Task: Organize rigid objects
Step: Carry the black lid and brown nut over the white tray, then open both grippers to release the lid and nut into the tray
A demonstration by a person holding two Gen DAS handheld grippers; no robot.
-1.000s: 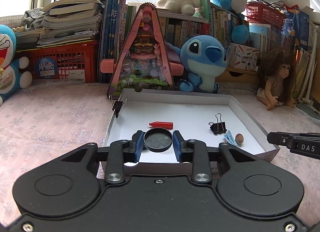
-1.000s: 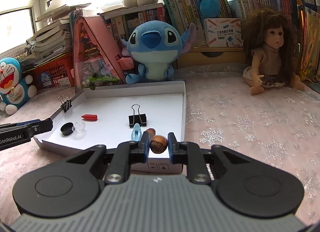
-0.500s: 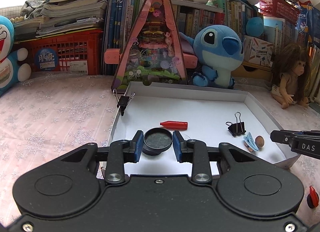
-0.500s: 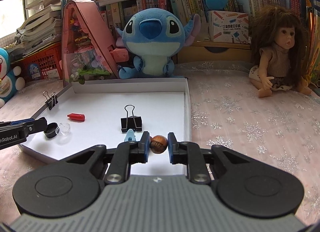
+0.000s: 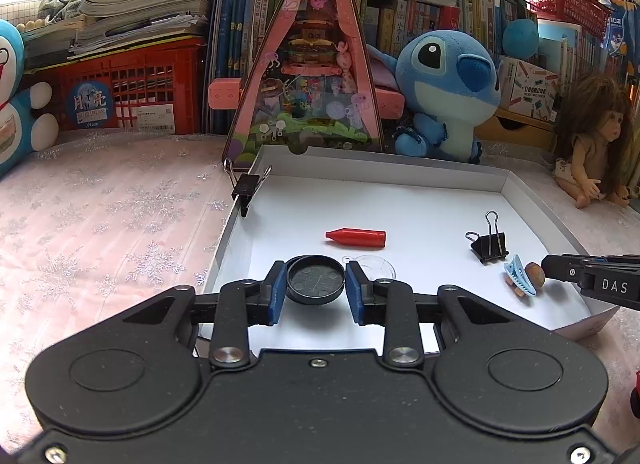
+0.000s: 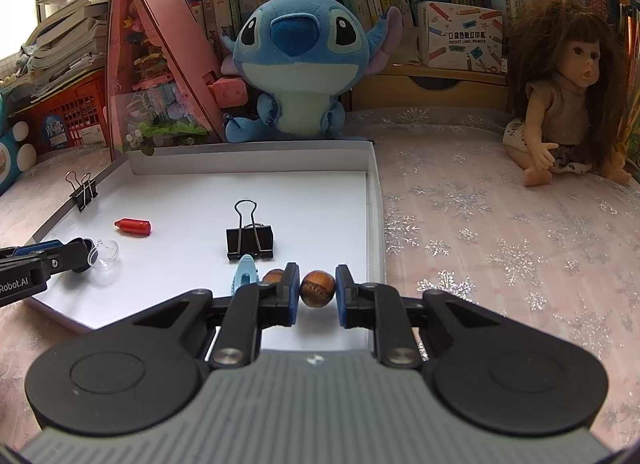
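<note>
Both fingers pairs stand narrowly parted: black cap (image 5: pixel 316 280) between left, brown nut (image 6: pixel 317 288) between right.

Left gripper (image 5: pixel 316 288) sat low and level, blue pads nearly closed with slim gaps showing. Right gripper (image 6: pixel 317 291) was level too, jaws slightly parted.
</note>
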